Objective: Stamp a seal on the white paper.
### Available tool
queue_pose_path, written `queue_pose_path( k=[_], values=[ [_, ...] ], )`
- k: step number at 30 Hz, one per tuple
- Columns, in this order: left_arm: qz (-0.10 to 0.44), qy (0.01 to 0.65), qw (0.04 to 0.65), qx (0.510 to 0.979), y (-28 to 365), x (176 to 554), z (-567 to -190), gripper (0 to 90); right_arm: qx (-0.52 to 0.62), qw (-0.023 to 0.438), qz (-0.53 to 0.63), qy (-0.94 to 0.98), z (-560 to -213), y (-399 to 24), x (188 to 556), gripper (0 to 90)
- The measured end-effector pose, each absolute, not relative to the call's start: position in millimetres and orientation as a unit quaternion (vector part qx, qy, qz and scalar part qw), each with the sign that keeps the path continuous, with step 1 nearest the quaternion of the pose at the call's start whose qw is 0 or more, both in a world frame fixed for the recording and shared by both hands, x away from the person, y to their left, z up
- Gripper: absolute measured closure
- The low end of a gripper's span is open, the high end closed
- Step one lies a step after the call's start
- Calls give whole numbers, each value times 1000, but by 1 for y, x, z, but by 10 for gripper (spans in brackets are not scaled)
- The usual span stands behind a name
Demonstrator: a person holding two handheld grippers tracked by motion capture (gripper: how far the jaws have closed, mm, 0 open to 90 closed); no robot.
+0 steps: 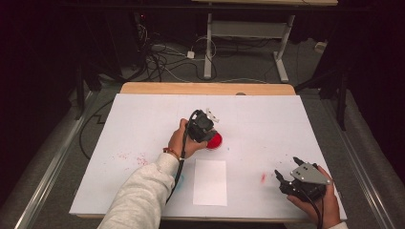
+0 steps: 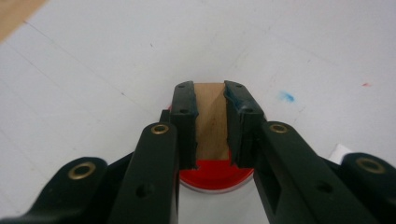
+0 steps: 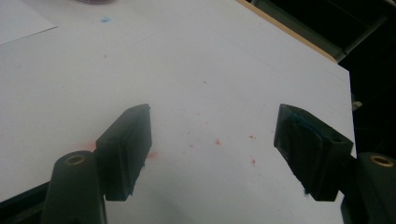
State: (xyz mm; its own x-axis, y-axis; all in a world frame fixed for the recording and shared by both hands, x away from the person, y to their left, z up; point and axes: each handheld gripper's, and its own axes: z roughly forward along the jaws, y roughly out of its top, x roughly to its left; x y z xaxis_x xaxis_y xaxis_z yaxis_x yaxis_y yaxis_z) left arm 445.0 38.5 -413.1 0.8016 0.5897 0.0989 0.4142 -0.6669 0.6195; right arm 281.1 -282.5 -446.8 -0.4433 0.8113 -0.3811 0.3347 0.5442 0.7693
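Stamping step: left claw (image 2: 210,100) clamped on wooden block (image 2: 211,122) over red dish (image 1: 214,140); right claw (image 3: 212,158) apart, idle. Next: press onto paper sheet (image 1: 210,182).

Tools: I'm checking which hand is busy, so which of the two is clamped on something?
The left tool, over the red dish: its jaws grip a wooden block. The right tool hangs open above the white sheet, nothing between its jaws.
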Motion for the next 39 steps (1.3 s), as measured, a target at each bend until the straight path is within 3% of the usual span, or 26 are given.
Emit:
queue_pose_path(
  k=[15,26,39],
  values=[
    [145,249,320,903,56,418,-396,739,362,386,316,787,-446,-281,280,280],
    [139,220,340,904,62,389,-408,738,364,387,320,785,-445,-280,280,280],
    [114,173,319,925,63,358,-419,738,356,389,320,787,-445,-280,279,280]
  ],
)
